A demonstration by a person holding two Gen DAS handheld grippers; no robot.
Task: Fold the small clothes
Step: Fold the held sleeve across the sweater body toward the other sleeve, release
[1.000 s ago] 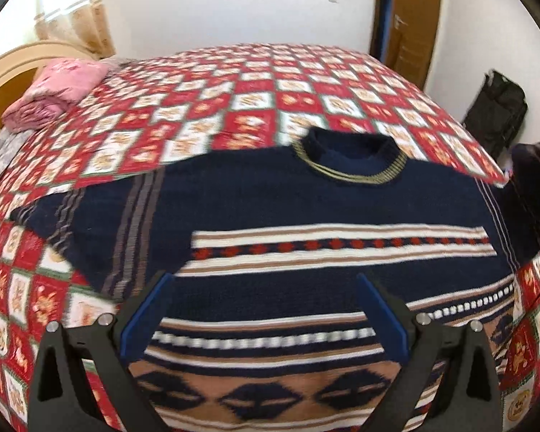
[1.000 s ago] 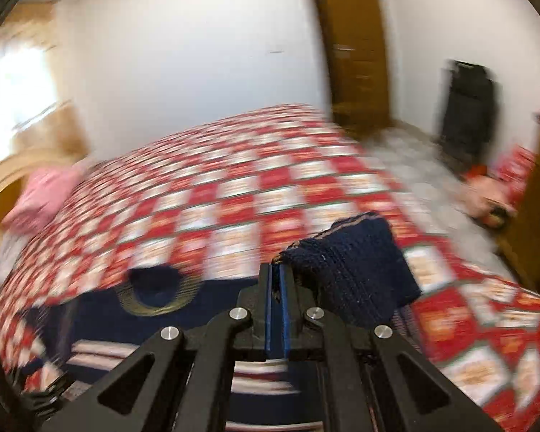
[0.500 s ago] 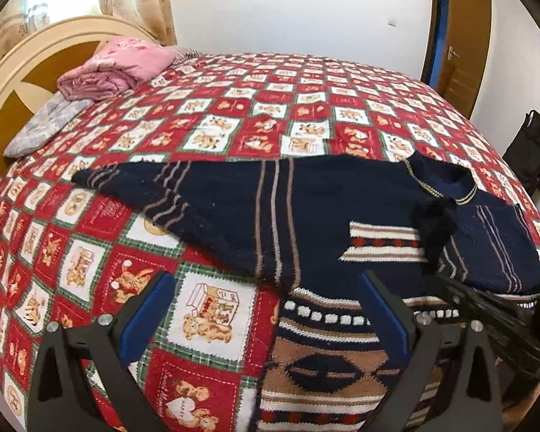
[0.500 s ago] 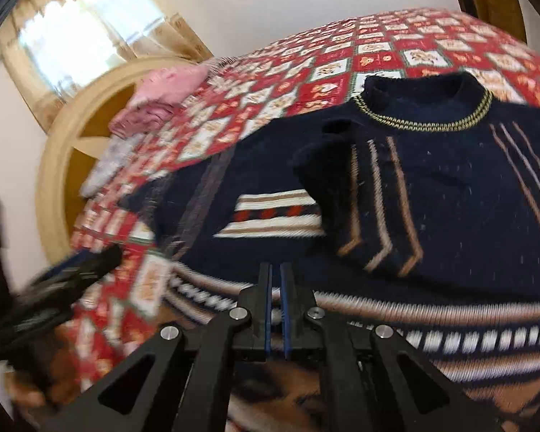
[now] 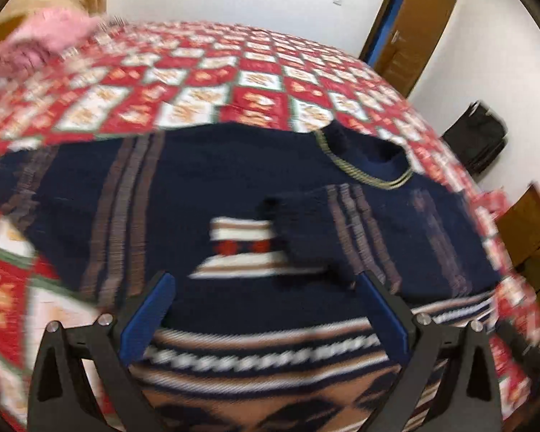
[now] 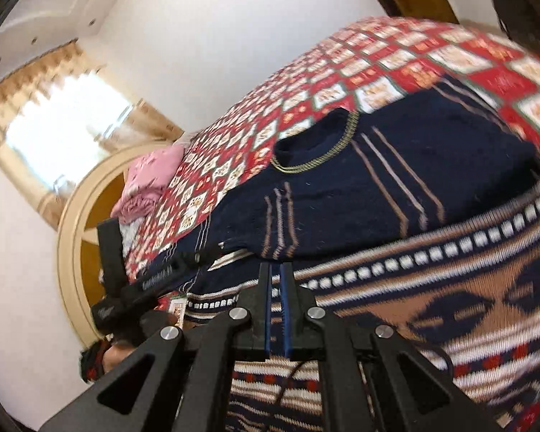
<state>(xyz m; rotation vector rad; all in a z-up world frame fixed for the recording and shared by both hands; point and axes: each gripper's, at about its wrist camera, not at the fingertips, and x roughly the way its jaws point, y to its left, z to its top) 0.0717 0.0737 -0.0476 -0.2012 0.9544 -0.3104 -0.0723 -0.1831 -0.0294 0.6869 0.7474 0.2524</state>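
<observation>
Nearest, left tool (image 5: 262,309) spread wide and empty above the sweater's patterned hem, likely lining up for a grab. Right tool (image 6: 275,309) pressed together, pinching nothing, low over the same hem. Beyond, navy sweater (image 5: 234,187) spread flat on the bed (image 5: 205,82), one sleeve (image 5: 316,223) already folded across the chest, the other stretched out, probably next. No legible writing; small tool lettering too blurred.

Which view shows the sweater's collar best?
Right wrist: the collar is fairly sharp, its striped rim traceable around the opening. Left wrist shows the collar too, but motion-blurred and partly foreshortened.
</observation>
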